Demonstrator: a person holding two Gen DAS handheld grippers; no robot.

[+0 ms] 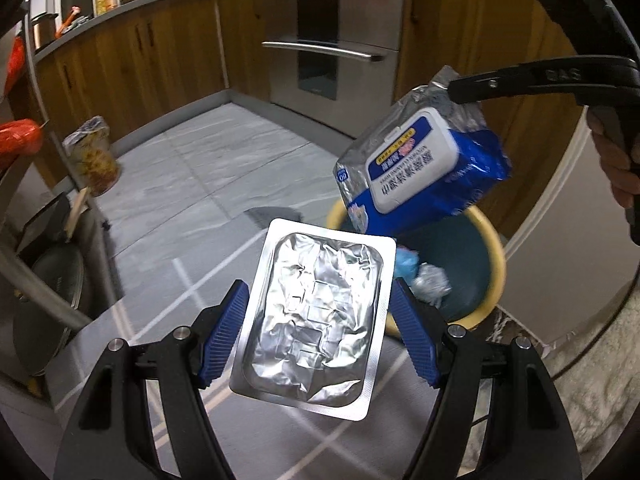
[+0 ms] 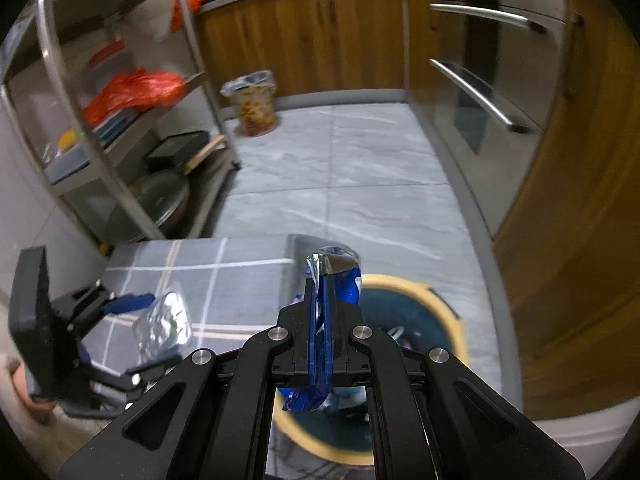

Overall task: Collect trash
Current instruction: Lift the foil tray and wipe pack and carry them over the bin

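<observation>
Foil blister pack [image 1: 310,330], flat and silver, sits between the blue pads [image 1: 224,336] of the left hand-held gripper [image 1: 316,336]. The pads stand apart at the pack's two long edges; the left wrist view does not settle whether they press on those edges or merely flank them. The pack is held above the grey checked cloth of the bench [image 2: 192,276], close to the bench's far edge.

Right hand-held gripper [image 2: 320,312]: fingers clenched on the crimped end of a blue wet-wipe packet [image 1: 420,168]. The packet hangs tilted, its white flip lid facing the left wrist camera, directly above the bin [image 1: 494,268]. The packet's lower corner overlaps the bin's yellow rim in the left wrist view.

Bin: round, yellow rim, dark teal inside, standing on the floor just beside the bench edge. Crumpled foil [image 1: 430,284] and a pale blue scrap [image 1: 406,262] lie inside it.

Open room: grey tiled floor [image 2: 340,168] runs unobstructed from the bin to the wooden cabinets [image 2: 304,40]. Right boundary is the steel oven front [image 1: 332,36] with two bar handles. Left boundary is a metal shelf rack [image 2: 132,120] carrying pans and red bags. A printed snack bag [image 2: 256,104] stands on the floor near the rack's far foot, well apart from the bin.
</observation>
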